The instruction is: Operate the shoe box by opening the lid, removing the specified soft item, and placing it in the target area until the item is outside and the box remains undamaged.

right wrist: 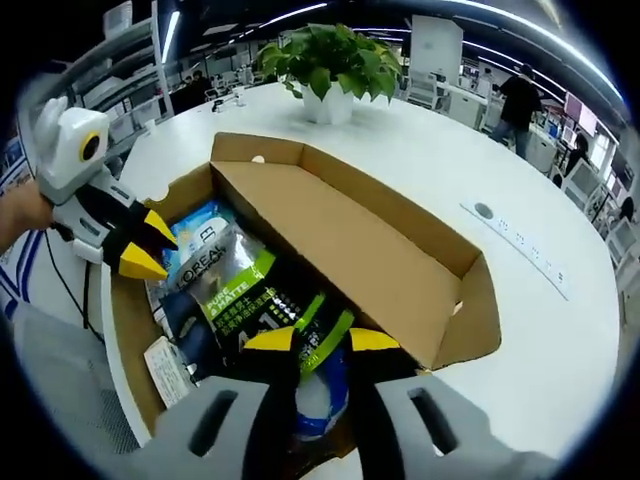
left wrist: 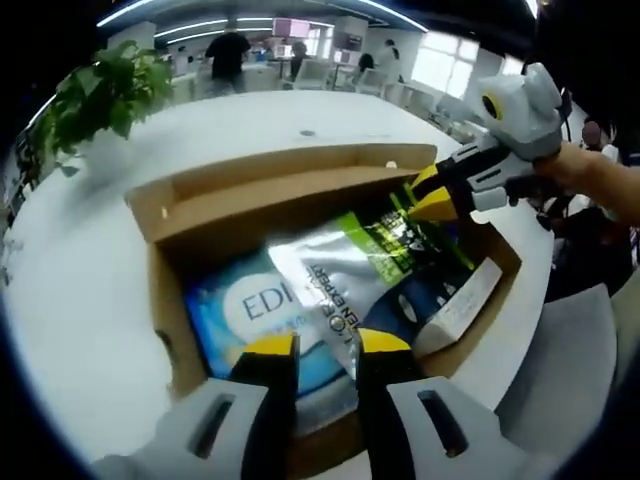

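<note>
Silver pouch (left wrist: 335, 275) in open shoe box (left wrist: 165, 215) at 12 o'clock of left gripper (left wrist: 325, 345), jaws narrowly parted | right gripper (right wrist: 320, 340) narrowly parted over pouch's green end

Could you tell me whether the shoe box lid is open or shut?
Open: the lid stands folded back off the shoe box, exposing the silver pouch and blue pack inside.

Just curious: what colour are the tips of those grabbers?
Yellow on black jaws, clearest on the left gripper in the right gripper view.
</note>
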The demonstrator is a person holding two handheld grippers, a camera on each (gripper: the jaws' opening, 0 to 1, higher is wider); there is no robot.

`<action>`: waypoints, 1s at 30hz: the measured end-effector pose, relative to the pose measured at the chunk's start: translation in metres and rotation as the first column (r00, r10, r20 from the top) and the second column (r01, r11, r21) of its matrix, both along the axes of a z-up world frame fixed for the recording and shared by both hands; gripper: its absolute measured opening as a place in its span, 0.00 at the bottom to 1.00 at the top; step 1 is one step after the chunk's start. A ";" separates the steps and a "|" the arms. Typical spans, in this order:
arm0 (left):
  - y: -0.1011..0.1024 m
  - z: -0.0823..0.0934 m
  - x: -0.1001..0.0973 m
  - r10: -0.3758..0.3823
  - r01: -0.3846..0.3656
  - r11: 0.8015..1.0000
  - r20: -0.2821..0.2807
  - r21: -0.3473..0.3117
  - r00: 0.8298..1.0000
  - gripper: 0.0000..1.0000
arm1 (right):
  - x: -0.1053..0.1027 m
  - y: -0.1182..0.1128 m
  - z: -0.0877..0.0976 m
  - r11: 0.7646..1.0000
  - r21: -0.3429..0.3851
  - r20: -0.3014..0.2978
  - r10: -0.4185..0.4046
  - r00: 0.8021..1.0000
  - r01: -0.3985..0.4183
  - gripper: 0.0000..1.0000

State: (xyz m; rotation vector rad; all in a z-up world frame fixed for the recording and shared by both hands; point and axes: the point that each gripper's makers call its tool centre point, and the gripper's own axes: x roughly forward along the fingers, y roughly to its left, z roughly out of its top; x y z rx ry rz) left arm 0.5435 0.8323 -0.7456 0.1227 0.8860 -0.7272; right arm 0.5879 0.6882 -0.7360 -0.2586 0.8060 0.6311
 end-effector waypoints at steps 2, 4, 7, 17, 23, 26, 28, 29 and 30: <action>-0.001 -0.002 -0.001 0.001 -0.001 1.000 -0.014 -0.006 1.000 0.20 | 0.000 -0.002 -0.003 1.000 -0.018 0.001 0.007 1.000 -0.007 0.10; -0.002 -0.003 -0.002 0.001 -0.001 1.000 -0.025 -0.010 1.000 0.19 | -0.002 -0.002 -0.005 0.999 -0.030 0.000 0.013 1.000 -0.013 0.09; -0.004 -0.005 -0.005 0.004 -0.004 1.000 -0.046 -0.020 0.999 0.19 | -0.002 -0.003 -0.006 0.999 -0.033 -0.001 0.015 1.000 -0.015 0.08; -0.010 -0.008 -0.004 0.080 -0.103 0.983 -0.151 -0.153 0.985 0.11 | -0.003 -0.004 -0.009 1.000 -0.021 -0.016 0.000 1.000 0.000 0.07; -0.009 -0.009 -0.002 0.093 -0.118 0.978 -0.152 -0.171 0.984 0.01 | -0.002 -0.004 -0.007 0.998 0.045 -0.046 -0.043 0.998 0.046 0.07; -0.010 -0.008 -0.002 0.081 -0.104 0.980 -0.142 -0.169 0.987 0.00 | -0.001 -0.003 -0.004 0.992 0.092 -0.069 -0.080 0.994 0.086 0.07; -0.011 -0.008 -0.002 0.076 -0.099 0.982 -0.139 -0.164 0.987 0.00 | 0.000 -0.003 -0.003 0.988 0.112 -0.077 -0.093 0.993 0.102 0.06; -0.011 -0.008 -0.002 0.074 -0.096 0.982 -0.139 -0.161 0.988 0.00 | 0.000 -0.003 -0.002 0.987 0.124 -0.079 -0.098 0.992 0.107 0.06; -0.011 -0.009 -0.003 0.072 -0.095 0.983 -0.139 -0.159 0.988 0.00 | 0.000 -0.002 -0.001 0.983 0.143 -0.085 -0.106 0.991 0.118 0.06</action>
